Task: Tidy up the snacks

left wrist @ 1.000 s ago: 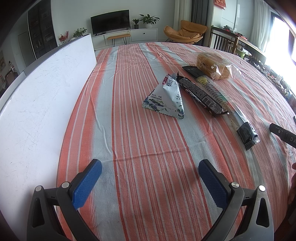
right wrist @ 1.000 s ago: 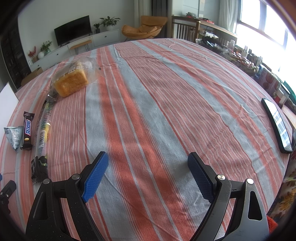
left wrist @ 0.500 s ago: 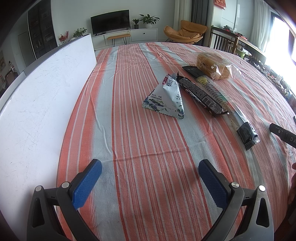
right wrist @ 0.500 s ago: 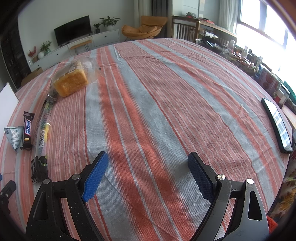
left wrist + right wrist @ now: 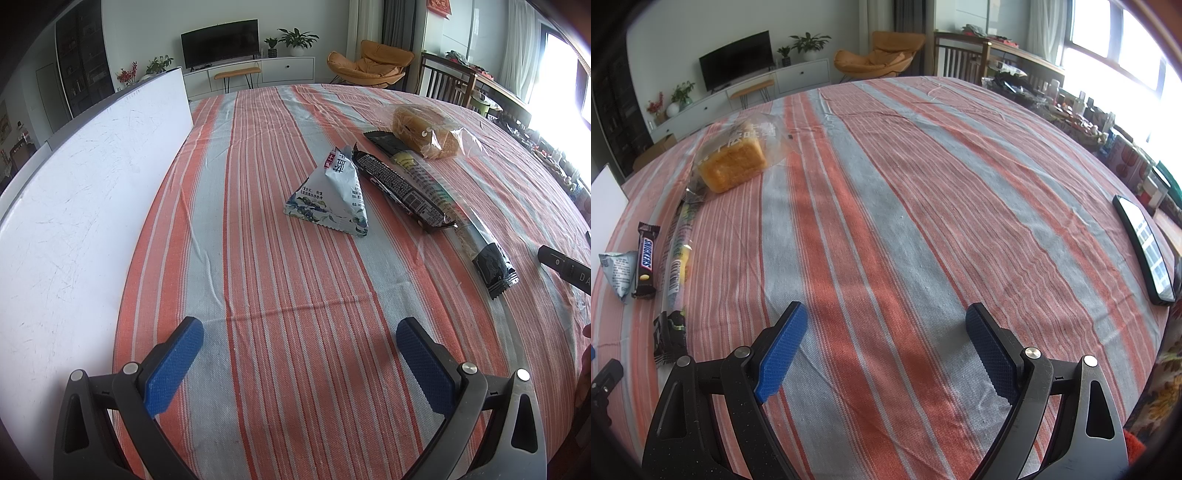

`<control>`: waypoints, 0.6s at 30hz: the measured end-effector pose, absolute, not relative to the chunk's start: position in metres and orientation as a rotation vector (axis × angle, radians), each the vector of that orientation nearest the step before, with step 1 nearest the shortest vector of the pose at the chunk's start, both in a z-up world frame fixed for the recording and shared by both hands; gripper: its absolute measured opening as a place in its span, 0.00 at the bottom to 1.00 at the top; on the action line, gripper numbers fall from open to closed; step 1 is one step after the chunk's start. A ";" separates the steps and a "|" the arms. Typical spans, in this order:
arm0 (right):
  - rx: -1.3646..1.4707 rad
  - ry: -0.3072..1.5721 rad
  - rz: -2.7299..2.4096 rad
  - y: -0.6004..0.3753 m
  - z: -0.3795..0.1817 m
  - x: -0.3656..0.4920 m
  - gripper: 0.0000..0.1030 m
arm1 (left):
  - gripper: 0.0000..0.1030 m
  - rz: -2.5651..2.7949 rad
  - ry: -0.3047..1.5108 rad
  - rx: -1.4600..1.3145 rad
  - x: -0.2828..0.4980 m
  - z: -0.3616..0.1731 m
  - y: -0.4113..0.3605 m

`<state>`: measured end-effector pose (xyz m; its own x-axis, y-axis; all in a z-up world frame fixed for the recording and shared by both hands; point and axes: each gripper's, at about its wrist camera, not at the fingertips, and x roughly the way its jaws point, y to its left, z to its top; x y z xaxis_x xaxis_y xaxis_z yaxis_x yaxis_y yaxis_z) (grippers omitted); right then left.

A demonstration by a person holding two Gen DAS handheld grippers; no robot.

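A phone (image 5: 1145, 251) lies on the striped tablecloth (image 5: 923, 221).

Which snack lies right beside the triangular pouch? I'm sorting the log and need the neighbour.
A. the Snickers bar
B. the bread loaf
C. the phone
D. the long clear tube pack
A: the Snickers bar lies right alongside the triangular pouch, with the tube pack on the bar's other side and the bread further off.

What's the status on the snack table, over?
Left gripper and right gripper jaws open, empty, over cloth. Triangle pack, Snickers, long stick pack, bread untouched. Nothing in the way.
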<state>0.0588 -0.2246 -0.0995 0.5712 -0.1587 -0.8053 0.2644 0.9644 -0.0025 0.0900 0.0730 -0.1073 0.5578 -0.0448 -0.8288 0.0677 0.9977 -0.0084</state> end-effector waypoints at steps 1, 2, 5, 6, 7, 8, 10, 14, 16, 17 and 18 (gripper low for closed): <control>0.123 0.931 -0.249 -0.225 -0.099 0.059 0.87 | 1.00 -0.066 0.977 0.025 0.090 -0.107 0.073; 0.123 0.931 -0.249 -0.225 -0.099 0.059 0.87 | 1.00 -0.066 0.977 0.025 0.090 -0.107 0.073; 0.123 0.931 -0.249 -0.225 -0.099 0.059 0.87 | 1.00 -0.066 0.977 0.026 0.090 -0.107 0.073; 0.123 0.931 -0.249 -0.225 -0.099 0.059 0.87 | 1.00 -0.066 0.977 0.025 0.090 -0.107 0.073; 0.123 0.931 -0.249 -0.225 -0.099 0.059 0.87 | 1.00 -0.066 0.977 0.026 0.090 -0.108 0.073; 0.123 0.931 -0.249 -0.225 -0.099 0.059 0.87 | 1.00 -0.066 0.977 0.026 0.090 -0.108 0.073; 0.123 0.931 -0.249 -0.225 -0.099 0.059 0.87 | 1.00 -0.066 0.977 0.025 0.090 -0.108 0.073; 0.123 0.931 -0.249 -0.225 -0.099 0.059 0.87 | 1.00 -0.071 0.977 0.025 0.092 -0.105 0.073; 0.123 0.931 -0.249 -0.225 -0.099 0.059 0.87 | 1.00 -0.085 0.978 0.032 0.092 -0.104 0.074; 0.123 0.931 -0.248 -0.225 -0.099 0.059 0.87 | 1.00 -0.093 0.981 0.034 0.092 -0.104 0.075; 0.124 0.931 -0.248 -0.225 -0.099 0.059 0.87 | 1.00 -0.102 0.991 0.029 0.093 -0.103 0.076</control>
